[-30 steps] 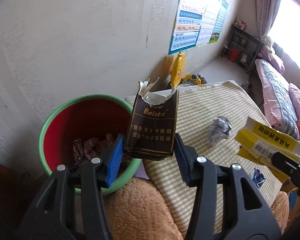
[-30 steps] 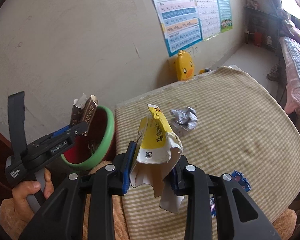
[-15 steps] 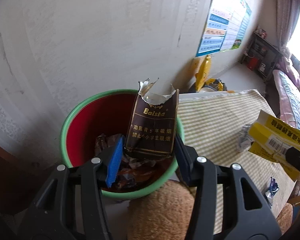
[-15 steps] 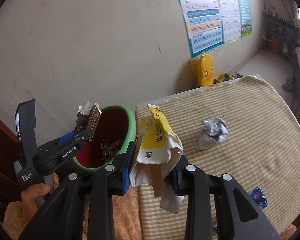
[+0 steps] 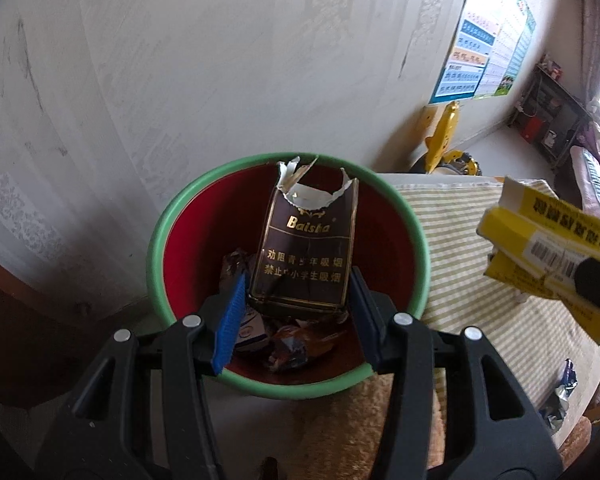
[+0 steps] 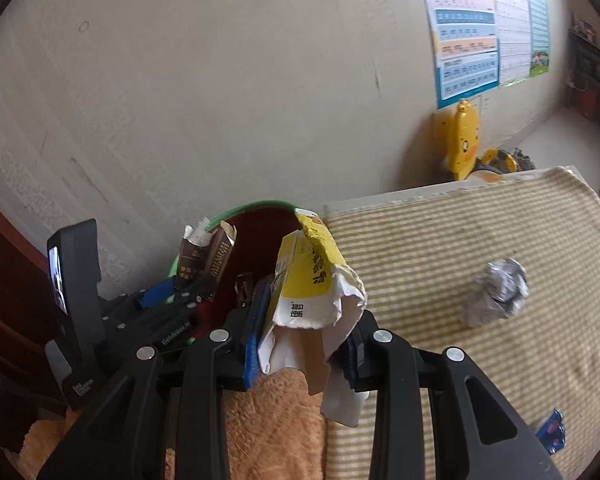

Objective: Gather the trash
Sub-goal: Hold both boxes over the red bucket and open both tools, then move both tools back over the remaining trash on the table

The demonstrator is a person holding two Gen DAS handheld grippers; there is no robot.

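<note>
My left gripper (image 5: 296, 312) is shut on a torn brown cigarette pack (image 5: 306, 254) and holds it right over the mouth of a red bin with a green rim (image 5: 188, 200); several wrappers lie in the bin's bottom. My right gripper (image 6: 304, 332) is shut on a crumpled yellow-and-white carton (image 6: 314, 284), held above the table's left edge beside the bin (image 6: 260, 224). That carton (image 5: 548, 236) shows at the right in the left wrist view. The left gripper (image 6: 168, 300) with its pack (image 6: 206, 256) shows at the left in the right wrist view.
A crumpled silver foil ball (image 6: 496, 298) lies on the striped tablecloth (image 6: 440, 248). A blue wrapper (image 6: 552, 432) sits near the table's front right edge. A fuzzy tan cover (image 6: 268, 420) lies below my grippers. A yellow duck toy (image 6: 466, 142) stands by the wall.
Both grippers have swung left toward the bin. The cigarette pack went from over the bin's right rim to over its middle, slightly lower. The carton has moved from mid-table to the bin's side.
</note>
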